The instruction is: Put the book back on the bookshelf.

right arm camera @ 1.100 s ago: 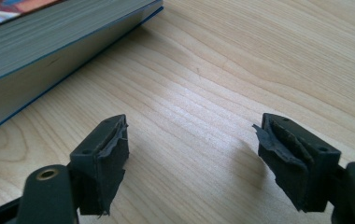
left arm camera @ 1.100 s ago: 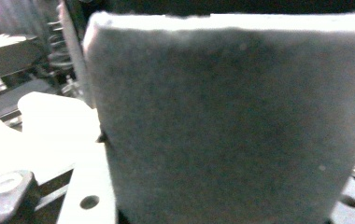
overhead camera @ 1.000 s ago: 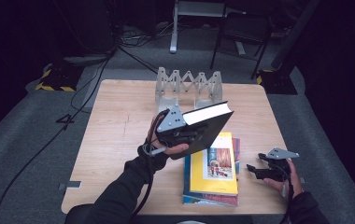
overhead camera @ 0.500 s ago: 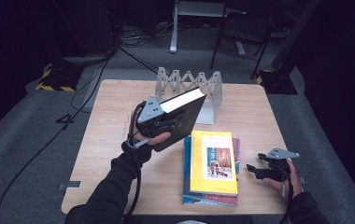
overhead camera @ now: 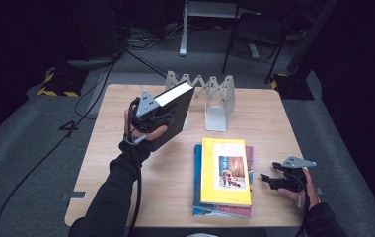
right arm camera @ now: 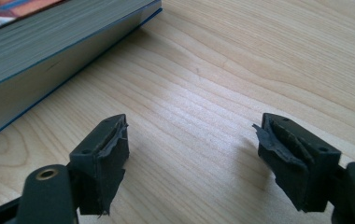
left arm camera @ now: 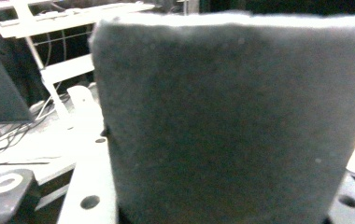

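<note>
A thick black book with white page edges hangs tilted above the table's left half, just in front of the metal book rack. My left gripper is shut on it; in the left gripper view the book's dark cover stands right before the camera and hides the jaws. At the right edge of the table my right gripper rests low, pointing left at the book stack. Its jaws stand open with bare wood between them.
The stack has a yellow book on top, and its page edges lie just ahead of the right gripper. The zigzag rack stands at the far middle of the wooden table. Chairs, cables and a stand lie on the floor beyond.
My left gripper has carried the black book leftward and away from me, off the stack and up to the rack's left end. The right gripper has not moved.
</note>
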